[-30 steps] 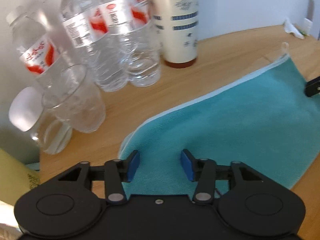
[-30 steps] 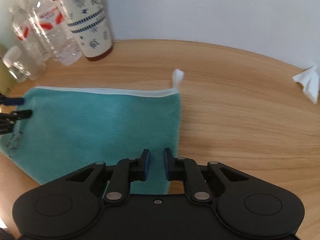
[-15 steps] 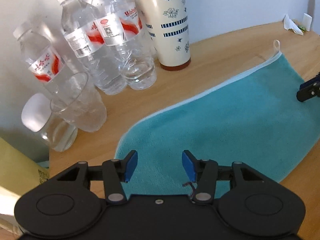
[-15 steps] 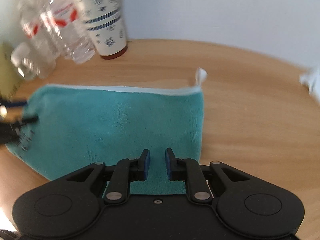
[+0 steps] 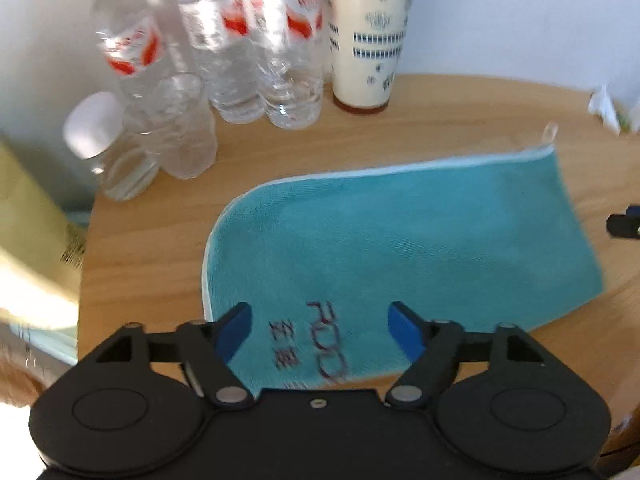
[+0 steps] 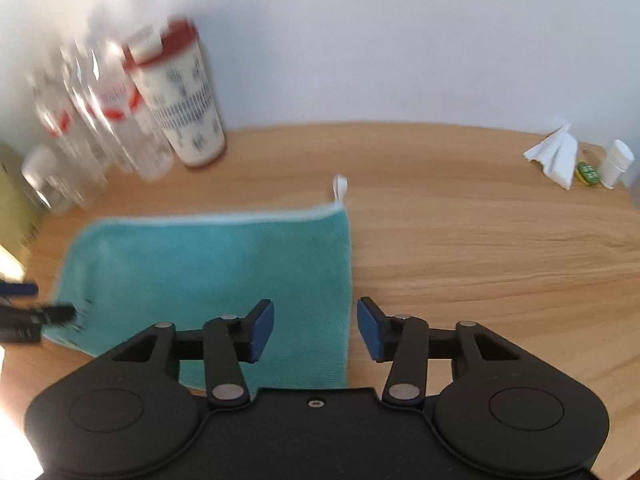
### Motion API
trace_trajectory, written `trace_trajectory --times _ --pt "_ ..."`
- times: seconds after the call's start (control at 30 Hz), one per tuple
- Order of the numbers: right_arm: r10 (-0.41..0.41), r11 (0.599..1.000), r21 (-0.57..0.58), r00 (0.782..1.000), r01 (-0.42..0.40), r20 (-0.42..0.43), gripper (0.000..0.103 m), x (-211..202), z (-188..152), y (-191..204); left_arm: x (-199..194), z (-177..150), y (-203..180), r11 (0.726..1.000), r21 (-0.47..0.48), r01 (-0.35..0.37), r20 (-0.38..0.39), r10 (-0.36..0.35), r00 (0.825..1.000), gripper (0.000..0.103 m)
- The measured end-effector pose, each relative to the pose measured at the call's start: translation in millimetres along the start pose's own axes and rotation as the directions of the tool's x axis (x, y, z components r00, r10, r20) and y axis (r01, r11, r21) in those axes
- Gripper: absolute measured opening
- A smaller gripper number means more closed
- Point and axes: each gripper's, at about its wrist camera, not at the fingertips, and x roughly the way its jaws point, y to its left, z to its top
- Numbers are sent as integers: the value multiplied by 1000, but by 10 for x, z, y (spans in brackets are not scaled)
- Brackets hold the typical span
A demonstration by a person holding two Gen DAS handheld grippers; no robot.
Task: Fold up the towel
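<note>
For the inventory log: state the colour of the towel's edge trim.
White, or very pale, piping on the teal towel; clearest in the left wrist view along its far edge.

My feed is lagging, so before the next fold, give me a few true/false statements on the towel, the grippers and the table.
1. Both the left gripper and right gripper are open. True.
2. The towel hangs from a gripper. False: it lies flat on the table.
3. The towel's loop is at its far corner. True.
4. The cup stands on the towel. False: it stands beyond it, beside the bottles.
</note>
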Motion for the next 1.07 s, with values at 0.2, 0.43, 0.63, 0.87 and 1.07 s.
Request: trace_trajectory --times 0.2,0.43,0.63,0.87,1.07 --pt "-46 999 -10 999 46 -3 57 -372 9 150 -628 11 -205 1000 12 -2 36 2 999 102" --pt "-89 995 39 996 89 -2 57 -802 -160 377 -1031 -60 -168 1000 13 28 89 -29 996 102" --pt "-144 989 21 990 143 5 58 -1033 -285 666 -1240 -206 -88 1000 4 23 71 -23 997 102" --pt "-159 987 25 987 159 21 58 -1157 -364 835 -1302 -316 -28 1000 31 3 71 -5 997 102" --pt "-170 985 36 985 170 6 59 -1136 -371 848 -1323 -378 48 1000 17 6 71 -7 997 102"
